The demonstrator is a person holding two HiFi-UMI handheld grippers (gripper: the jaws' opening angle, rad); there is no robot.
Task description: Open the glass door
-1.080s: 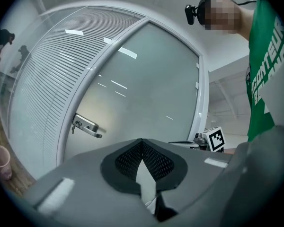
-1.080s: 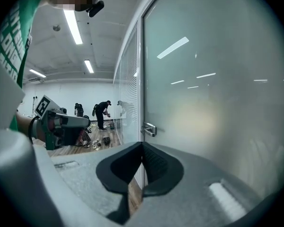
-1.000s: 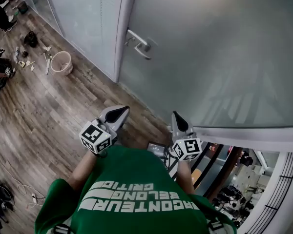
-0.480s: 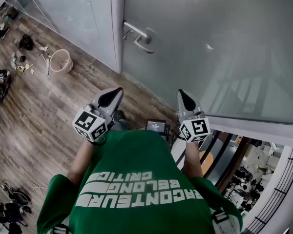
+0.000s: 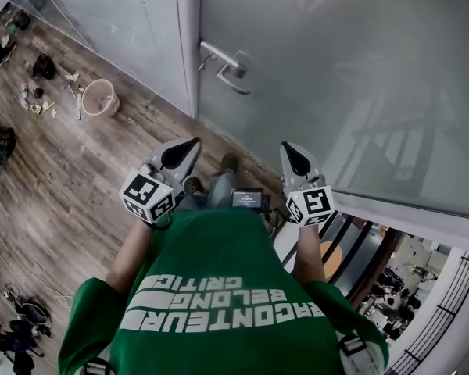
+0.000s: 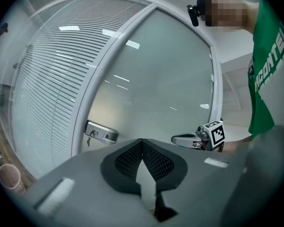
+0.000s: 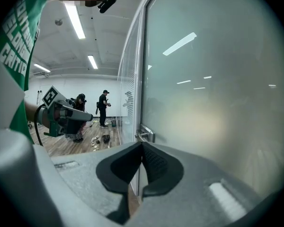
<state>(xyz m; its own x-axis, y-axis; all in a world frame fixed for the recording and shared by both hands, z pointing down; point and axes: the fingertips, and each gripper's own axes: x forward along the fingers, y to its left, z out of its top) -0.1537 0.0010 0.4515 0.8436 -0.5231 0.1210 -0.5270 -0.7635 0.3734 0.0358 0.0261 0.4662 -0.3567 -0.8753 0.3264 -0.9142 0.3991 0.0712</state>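
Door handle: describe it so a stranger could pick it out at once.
Start at the big frosted glass door straight ahead. Follow it to its left edge, beside the pale upright frame post. The handle is the silver lever on a metal plate there, the only hardware on the glass; the slatted panel beyond the post has none.

Open air surrounds the silver metal lever handle [image 5: 227,65] on the frosted glass door [image 5: 352,84]. A white frame post [image 5: 189,45] stands just left of it; a round beige bucket [image 5: 100,98] sits well apart.
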